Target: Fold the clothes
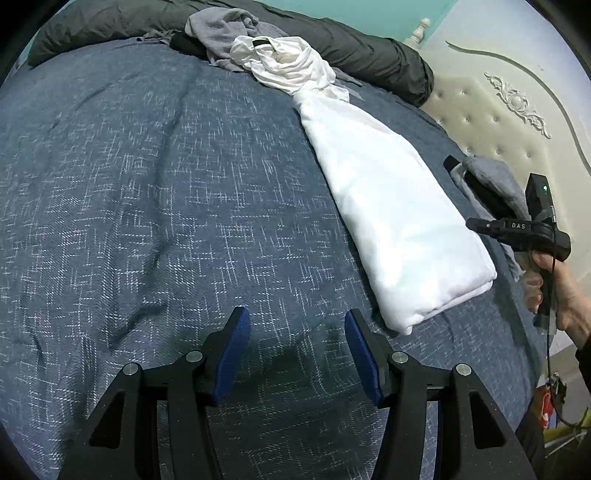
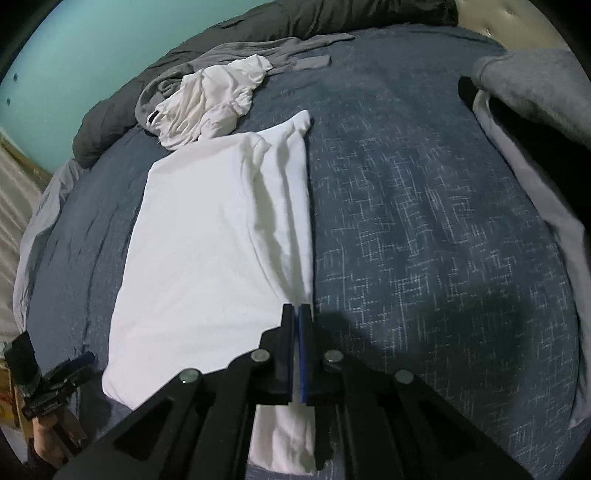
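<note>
The long white cotton garment, already doubled lengthwise into a narrow panel, lies flat on the blue crosshatch-weave bedspread, running from about 6 o'clock toward 12 o'clock in the right wrist view. The right gripper has its blue-padded jaws pressed together on the garment's right-hand folded edge near the close end, with a strip of white cloth visible between the pads. That pinch on the edge, I judge, is there so the layers stay aligned and the end can be lifted and carried over for the next fold.

The left gripper hangs over bare bedspread at about 6 o'clock in its own view, its jaws standing moderately apart with nothing between them. The garment's near corner lies just beside it, toward 3 o'clock. It looks parked there to be ready for the opposite corner, since a clean fold needs both corners raised together.

At 12 o'clock a crumpled white shirt and a rumpled grey garment sit heaped against a dark grey rolled duvet, probably waiting their turn, kept clear of the working area. At about 3 o'clock in the left wrist view, a folded grey piece rests near the cream tufted headboard, seemingly a finished stack set aside.
</note>
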Demonstrator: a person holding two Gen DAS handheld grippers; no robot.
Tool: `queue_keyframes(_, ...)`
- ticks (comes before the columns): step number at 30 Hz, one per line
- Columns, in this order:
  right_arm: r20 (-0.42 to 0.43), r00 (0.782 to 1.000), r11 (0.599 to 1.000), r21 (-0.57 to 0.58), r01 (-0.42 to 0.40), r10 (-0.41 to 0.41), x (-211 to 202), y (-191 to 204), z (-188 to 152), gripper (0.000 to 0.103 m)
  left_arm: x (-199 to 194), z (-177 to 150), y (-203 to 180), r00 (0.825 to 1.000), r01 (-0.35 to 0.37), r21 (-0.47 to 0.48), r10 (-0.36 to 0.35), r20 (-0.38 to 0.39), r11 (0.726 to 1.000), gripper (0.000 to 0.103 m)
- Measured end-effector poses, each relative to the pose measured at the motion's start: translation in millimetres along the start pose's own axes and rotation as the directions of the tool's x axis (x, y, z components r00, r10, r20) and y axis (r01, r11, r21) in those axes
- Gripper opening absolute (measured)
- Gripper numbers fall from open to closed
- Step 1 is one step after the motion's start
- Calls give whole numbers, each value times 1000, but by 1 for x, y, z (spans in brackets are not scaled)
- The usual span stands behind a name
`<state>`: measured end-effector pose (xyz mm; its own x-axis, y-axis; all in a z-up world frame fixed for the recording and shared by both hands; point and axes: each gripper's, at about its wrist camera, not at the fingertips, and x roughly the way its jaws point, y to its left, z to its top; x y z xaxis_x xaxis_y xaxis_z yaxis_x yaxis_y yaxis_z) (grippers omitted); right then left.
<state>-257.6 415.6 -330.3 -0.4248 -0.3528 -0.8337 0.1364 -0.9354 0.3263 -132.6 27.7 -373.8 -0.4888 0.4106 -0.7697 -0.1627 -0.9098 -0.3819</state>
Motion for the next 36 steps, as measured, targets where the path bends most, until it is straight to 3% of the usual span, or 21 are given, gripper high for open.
queue_keyframes(14, -49, 996, 997, 44, -71, 73, -16, -9, -34, 5, 1, 0, -5, 1000, 3, 16, -3, -3, 1000, 58)
queue_keyframes(19, -52, 993, 993, 67, -98, 102, -17, -10, -41, 17, 0, 0, -6, 1000, 3, 18, -3, -1, 1000, 58)
queue_keyframes(23, -57, 994, 994, 62, -89, 93, -16, -9, -43, 18, 1, 0, -4, 1000, 2, 15, -2, -3, 1000, 58)
queue_keyframes(25, -69, 995, 996, 45, -72, 75, -14, -7, -46, 14, 2, 0, -4, 1000, 3, 16, -3, -5, 1000, 58)
queue_keyframes(26, -65, 996, 998, 32, -60, 62, -14, -5, -48, 4, 2, 0, -3, 1000, 3, 16, -3, -6, 1000, 58)
queue_keyframes(36, -14, 1000, 999, 25, -21, 21, -32, -17, -54, 1, 3, -1, -5, 1000, 5, 17, -4, -10, 1000, 58)
